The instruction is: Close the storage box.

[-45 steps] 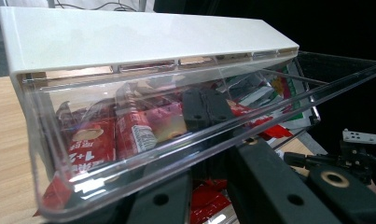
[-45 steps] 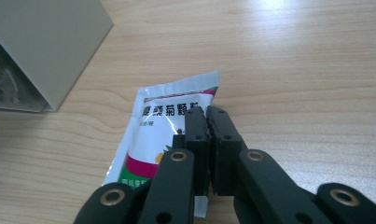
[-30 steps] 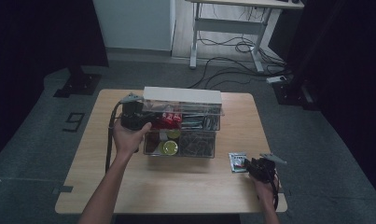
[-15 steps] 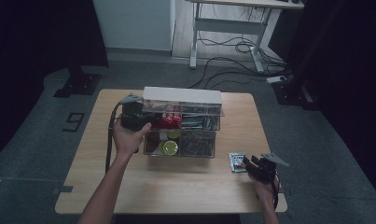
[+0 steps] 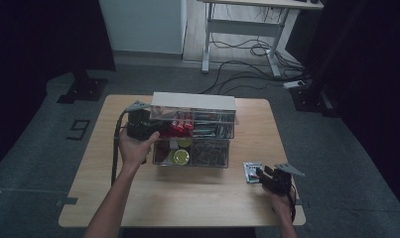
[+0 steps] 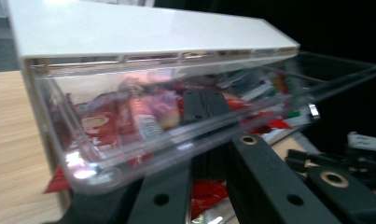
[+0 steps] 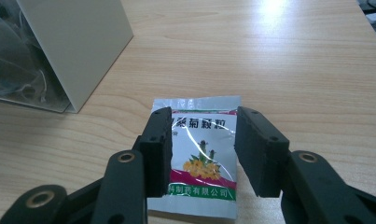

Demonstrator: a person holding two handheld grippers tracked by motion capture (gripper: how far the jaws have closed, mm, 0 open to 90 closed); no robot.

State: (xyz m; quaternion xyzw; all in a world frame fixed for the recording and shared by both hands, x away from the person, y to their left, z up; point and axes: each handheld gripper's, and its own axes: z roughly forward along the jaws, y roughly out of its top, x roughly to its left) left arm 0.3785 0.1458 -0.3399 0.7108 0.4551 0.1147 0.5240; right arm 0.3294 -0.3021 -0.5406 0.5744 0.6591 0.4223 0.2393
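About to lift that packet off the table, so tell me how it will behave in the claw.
The packet looks thin and flat, so probably light and floppy. Its glossy film may slip between the right claw pads. Lying flush on the table, it may slide before lifting.

Wooden desk: light grain, rounded corners, standing on grey carpet floor. Numeral "9" marking on floor just left of desk. Black stand base on floor beyond desk's far-left corner. White panel upright at back of room. White-framed second table behind, well apart from desk; black cables tangled on floor beneath it. Power strip on floor to right of cables. Surroundings right and left dark; detail not discernible.
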